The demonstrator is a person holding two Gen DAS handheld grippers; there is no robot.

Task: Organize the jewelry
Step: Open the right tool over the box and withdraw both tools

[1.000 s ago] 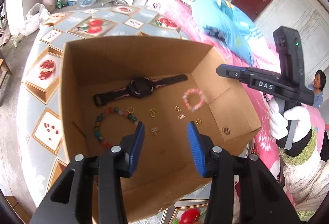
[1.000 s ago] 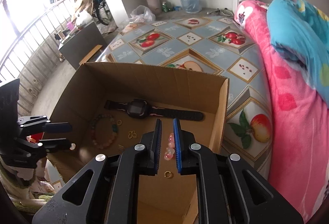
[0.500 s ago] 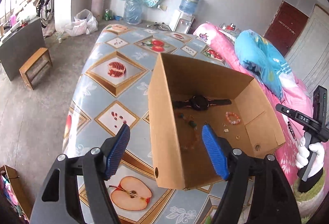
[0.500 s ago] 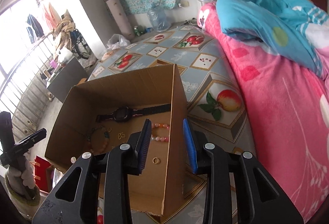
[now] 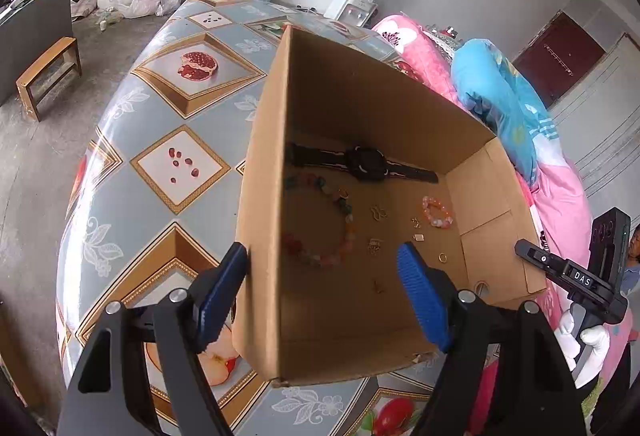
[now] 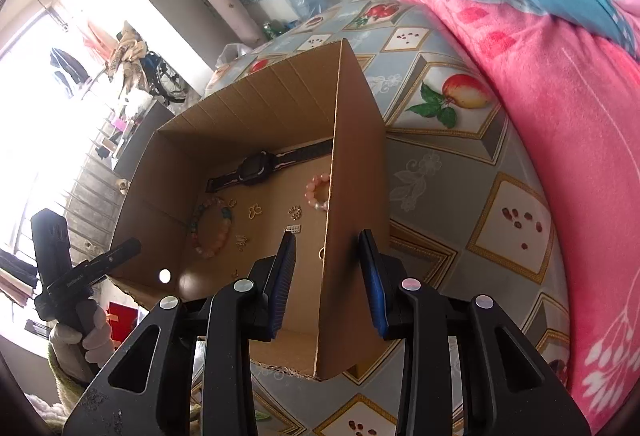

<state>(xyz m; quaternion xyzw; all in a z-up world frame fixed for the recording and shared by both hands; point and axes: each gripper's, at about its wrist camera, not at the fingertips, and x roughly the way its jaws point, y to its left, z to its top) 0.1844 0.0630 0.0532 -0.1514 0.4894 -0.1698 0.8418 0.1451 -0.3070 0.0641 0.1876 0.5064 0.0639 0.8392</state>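
Observation:
An open cardboard box (image 5: 360,104) stands on the fruit-patterned tablecloth (image 5: 176,164). On its floor lie a black watch (image 5: 366,164), a multi-coloured bead bracelet (image 5: 344,220), a pink bead bracelet (image 5: 438,212) and several small gold pieces (image 5: 378,212). My left gripper (image 5: 322,296) straddles the box's left wall, one blue pad outside and one inside, its jaws opening. My right gripper (image 6: 329,276) straddles the right wall (image 6: 352,196) of the box, open, pads clear of the cardboard. The watch (image 6: 258,166) and the pink bracelet (image 6: 314,192) show past it.
A pink blanket (image 6: 560,116) and a blue quilt (image 5: 500,96) lie on the bed along the table's right side. A wooden stool (image 5: 48,72) stands on the floor to the left. A white-gloved hand (image 5: 576,332) holds the other gripper's handle.
Both grippers have moved from over the box's inside out to its side walls. Both jaws stand wider, the right one having been nearly shut a second ago.

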